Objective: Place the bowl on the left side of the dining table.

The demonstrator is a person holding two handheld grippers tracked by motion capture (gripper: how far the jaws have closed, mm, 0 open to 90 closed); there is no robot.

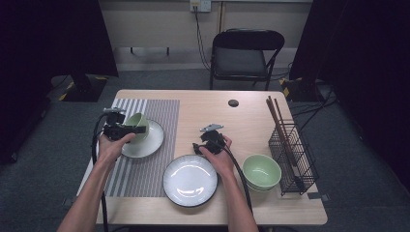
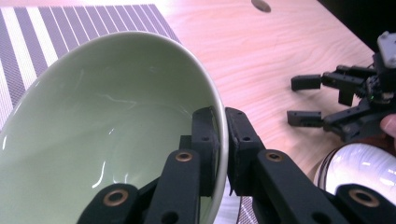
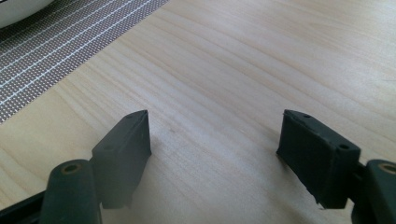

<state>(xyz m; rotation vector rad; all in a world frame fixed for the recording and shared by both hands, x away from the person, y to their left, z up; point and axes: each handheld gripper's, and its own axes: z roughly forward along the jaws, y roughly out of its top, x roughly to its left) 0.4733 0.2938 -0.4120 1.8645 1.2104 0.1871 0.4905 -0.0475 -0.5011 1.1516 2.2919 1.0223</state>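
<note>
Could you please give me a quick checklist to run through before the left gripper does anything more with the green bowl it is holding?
1. Grip: left gripper has its jaws shut on the rim of the held green bowl, one inside, one outside: ok.
2. Bowl attitude: it is tilted over the white plate on the striped placemat: ok.
3. Contact between bowl and plate underneath: cannot tell.
4. Right gripper: jaws open, holding nothing, over bare table: ok.
5. Nearby things: dark-rimmed plate and second green bowl stand apart from the held bowl: ok.
</note>
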